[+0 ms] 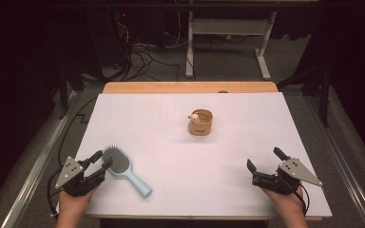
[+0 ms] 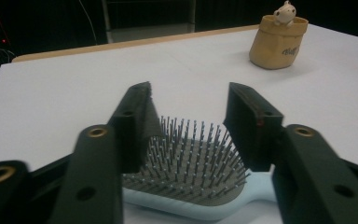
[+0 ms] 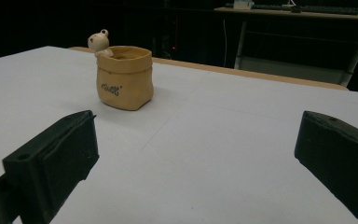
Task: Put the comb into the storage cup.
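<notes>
Brush (image 1: 121, 167) lies near the front-left corner of the table (image 1: 247, 142), bristles up, head toward the left edge, pale blue handle running off toward the front edge and inward. Long axis is diagonal: head back-left, handle tip front-right.

Left tongs (image 1: 102, 159) sit right at the brush head, released, jaws apart and straddling it. In the left gripper view the tongs (image 2: 189, 109) frame the bristle pad (image 2: 191, 163) between the two jaws; pad sits low between them and partly behind them, not pinched. Whether a jaw touches the head rim I cannot tell. Jaws cross the head's short width, so a closing move would clamp the head side to side, not the handle.

Right tongs (image 1: 265, 159) rest near the front-right corner, also released, jaws wide, gripping nothing. Well apart from the brush; left hand (image 1: 71, 206) is clearly the nearer one. Right gripper view looks past its own spread tongs (image 3: 196, 140) at bare table and the cup (image 3: 124, 77).

Cup (image 1: 200, 122) is a tan sack-shaped pot with a small animal figure (image 1: 195, 116) on its rim, standing upright mid-table toward the back edge, well apart from both tongs and from the brush.

Judgement: next move is the left tongs' grab on the head, with the handle trailing away from the hand.
</notes>
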The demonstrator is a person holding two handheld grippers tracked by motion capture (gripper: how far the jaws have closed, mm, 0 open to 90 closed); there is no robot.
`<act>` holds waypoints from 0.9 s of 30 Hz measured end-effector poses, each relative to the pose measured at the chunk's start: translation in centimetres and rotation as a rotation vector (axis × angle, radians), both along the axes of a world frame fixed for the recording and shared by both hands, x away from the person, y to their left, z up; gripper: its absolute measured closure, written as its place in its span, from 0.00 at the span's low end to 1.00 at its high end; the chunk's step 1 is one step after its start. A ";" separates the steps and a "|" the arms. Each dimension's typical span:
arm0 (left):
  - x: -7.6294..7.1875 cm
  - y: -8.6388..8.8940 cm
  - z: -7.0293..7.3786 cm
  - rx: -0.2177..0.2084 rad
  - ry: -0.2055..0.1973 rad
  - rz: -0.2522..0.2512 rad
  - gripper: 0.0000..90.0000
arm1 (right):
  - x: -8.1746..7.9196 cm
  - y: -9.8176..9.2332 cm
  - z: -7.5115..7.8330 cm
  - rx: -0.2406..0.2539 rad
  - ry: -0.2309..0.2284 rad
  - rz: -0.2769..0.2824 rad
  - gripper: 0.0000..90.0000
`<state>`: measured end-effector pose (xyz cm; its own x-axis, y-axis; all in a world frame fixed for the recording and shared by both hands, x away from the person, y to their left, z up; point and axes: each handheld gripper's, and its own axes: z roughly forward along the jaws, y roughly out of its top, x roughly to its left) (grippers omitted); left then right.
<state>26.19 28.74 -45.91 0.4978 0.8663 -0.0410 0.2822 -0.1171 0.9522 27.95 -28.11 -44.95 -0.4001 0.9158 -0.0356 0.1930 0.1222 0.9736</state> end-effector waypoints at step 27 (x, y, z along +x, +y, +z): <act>1.1 -0.3 -1.5 0.187 0.375 0.166 1.00 | 0.1 -0.2 0.0 0.017 0.005 -0.009 0.00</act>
